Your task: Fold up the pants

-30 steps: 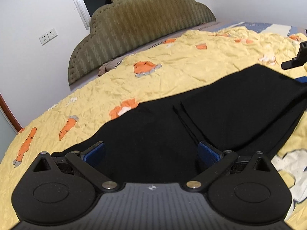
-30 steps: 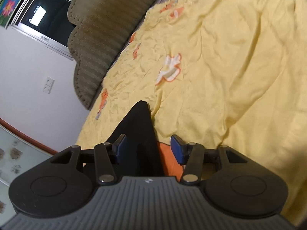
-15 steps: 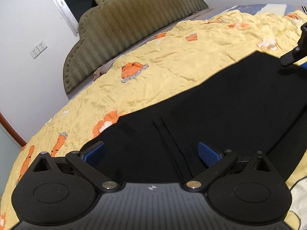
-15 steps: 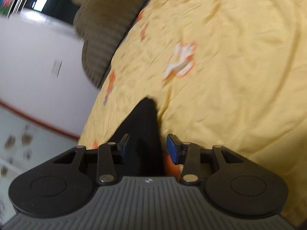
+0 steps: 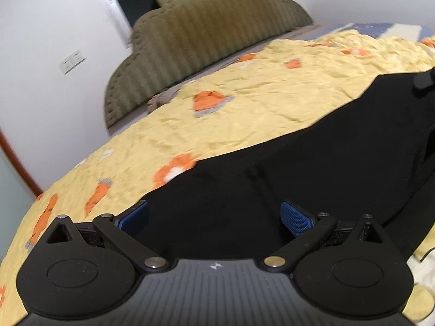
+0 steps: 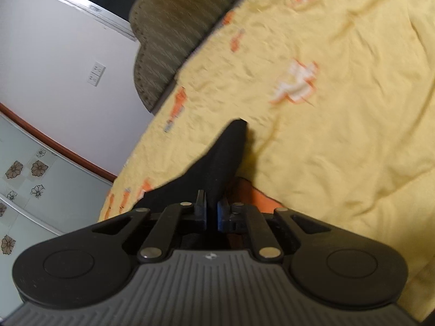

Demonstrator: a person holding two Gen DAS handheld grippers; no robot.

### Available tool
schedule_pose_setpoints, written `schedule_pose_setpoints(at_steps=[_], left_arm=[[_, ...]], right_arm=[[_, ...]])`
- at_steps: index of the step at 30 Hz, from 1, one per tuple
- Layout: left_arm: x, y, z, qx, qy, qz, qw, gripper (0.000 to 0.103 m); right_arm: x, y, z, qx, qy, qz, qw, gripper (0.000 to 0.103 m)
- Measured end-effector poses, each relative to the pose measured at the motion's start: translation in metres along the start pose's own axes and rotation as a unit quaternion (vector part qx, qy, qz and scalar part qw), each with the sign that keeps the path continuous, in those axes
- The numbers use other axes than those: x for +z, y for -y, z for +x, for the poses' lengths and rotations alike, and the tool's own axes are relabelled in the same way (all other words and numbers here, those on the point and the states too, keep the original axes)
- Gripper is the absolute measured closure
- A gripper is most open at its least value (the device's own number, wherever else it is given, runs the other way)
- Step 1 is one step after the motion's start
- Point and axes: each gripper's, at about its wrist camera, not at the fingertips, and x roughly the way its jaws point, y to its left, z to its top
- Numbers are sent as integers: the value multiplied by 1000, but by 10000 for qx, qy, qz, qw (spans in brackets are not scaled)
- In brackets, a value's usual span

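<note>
a: where are the pants (image 5: 312,168) right now?

b: spread flat on the yellow bedspread (image 5: 244,103), toward the near edge of the bed, well clear of the headboard (image 5: 206,35). one end runs off toward the right side of the bed.

a: how do you reckon they'll handle?

b: soft and light, i'd judge. thin dark cloth, limp, no stiffness at all. it'll sag wherever it isn't held and drag along the cover. not fragile, and not slippery against those ribbed blue pads (image 5: 295,217). best taken at a corner or along a hem, through all the layers, one grip at each end of the same edge.

a: and the right gripper (image 6: 211,213)?

b: its jaws have just been closing and now stand nearly together, pinched on a peak of the black cloth that rises in front of them. it tilts down toward the bed and is rolled to one side, so the room looks slanted.

a: the left one?

b: the left gripper (image 5: 214,217) is wide open, holding nothing, angled down over the middle of the fabric with cloth lying below and between its fingers. i can't tell whether the pads touch it.
</note>
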Motion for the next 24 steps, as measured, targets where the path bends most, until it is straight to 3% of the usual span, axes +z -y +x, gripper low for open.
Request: schedule_pose_setpoints(at_steps=[5,11,17,24], left_arm=[[-18,-48,-8,305,-171,-527,9980,0],[-47,-115,-14,787,-481,-1202,9885,0],[-74,-169,-23,1266,-521,-1555,9783,0],[-100,-215,-30,1542,-548,-1877,9685,0]], right_arm=[[4,-42,-1,52,137,-387,9991,95],[1,-92,7,283,214,-687,9970,95],[-10,-143,23,533,204,-845,9948,95],[-33,-208,65,932,5,-992,9907,95]])
